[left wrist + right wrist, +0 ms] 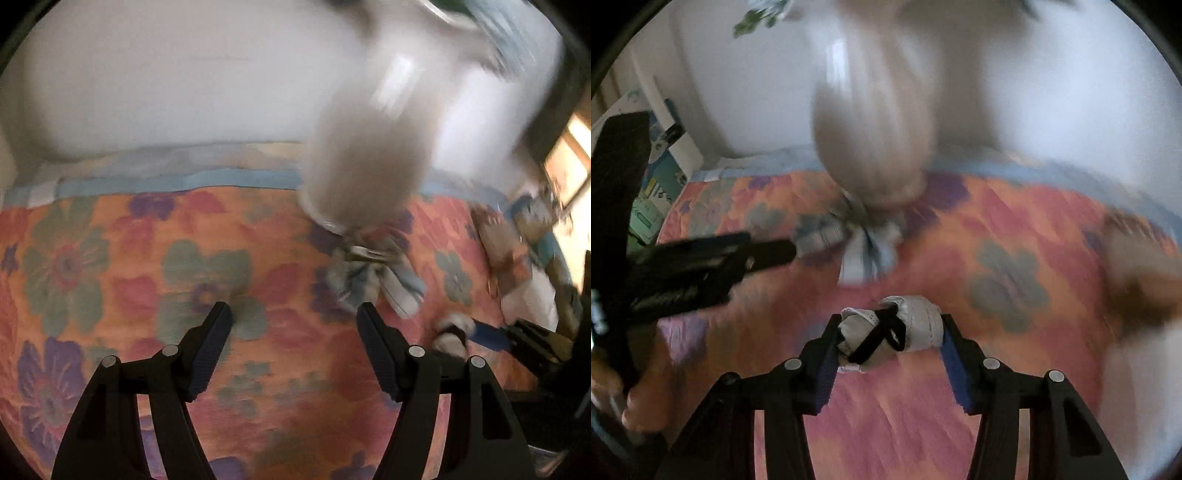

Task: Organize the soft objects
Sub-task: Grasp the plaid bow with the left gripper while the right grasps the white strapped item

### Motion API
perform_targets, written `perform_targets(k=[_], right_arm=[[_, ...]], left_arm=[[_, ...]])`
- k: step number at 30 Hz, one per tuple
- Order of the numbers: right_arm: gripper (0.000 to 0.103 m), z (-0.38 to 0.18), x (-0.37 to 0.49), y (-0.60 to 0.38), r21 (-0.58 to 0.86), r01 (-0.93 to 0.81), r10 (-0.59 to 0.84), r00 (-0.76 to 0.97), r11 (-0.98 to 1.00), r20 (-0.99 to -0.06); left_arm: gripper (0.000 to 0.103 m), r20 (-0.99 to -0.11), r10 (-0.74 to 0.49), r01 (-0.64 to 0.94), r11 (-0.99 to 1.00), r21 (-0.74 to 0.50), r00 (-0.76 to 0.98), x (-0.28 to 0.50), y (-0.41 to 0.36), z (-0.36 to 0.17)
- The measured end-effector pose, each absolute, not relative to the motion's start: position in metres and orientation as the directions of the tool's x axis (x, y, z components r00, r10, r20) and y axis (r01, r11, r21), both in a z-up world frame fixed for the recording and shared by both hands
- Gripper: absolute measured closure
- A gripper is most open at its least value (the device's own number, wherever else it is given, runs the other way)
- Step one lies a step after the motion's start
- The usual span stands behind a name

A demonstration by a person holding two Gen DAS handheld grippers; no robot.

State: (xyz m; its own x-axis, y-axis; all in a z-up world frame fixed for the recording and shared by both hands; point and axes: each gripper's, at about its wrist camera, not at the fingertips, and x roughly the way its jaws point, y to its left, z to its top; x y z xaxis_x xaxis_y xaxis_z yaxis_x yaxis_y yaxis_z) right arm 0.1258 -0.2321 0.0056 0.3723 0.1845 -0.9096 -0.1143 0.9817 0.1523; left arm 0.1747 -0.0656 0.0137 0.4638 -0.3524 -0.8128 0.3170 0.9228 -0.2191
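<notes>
floral bedspread (960, 229) below us: our right gripper (890, 334) clamps a small white bundle (912, 325), our left gripper (293, 317) gapes empty; the blue-white cloth (864, 236) lies unsorted, so we judge sorting unfinished.

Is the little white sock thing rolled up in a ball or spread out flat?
Rolled up. The white bundle is a tight lump with a black band around it, squeezed between the right gripper pads above the flowery bedspread.
</notes>
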Motion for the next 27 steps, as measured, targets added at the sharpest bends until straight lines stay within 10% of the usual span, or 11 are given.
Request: perform_targets(k=[9,15,27], right_arm=[[0.053,0.007,0.085,-0.257,0.190,-0.065,0.200,0.414,0.980,-0.888],[0.052,0.006,0.077,-0.251,0.165,-0.075,0.181,0.455,0.983,-0.872],[0.053,0.035,0.021,-0.246,0.195,-0.095,0.216,0.490,0.976,-0.845]], left_arm=[[0.034,-0.816,-0.355,0.351,0.915,-0.201,0.457,0.194,-0.133,0.010],[0.082,-0.809,-0.263,0.376,0.925,-0.055,0.526,0.177,-0.156,0.011],[0.091,-0.759,-0.301,0.293,0.944,-0.152,0.577,0.066,-0.068,0.036]])
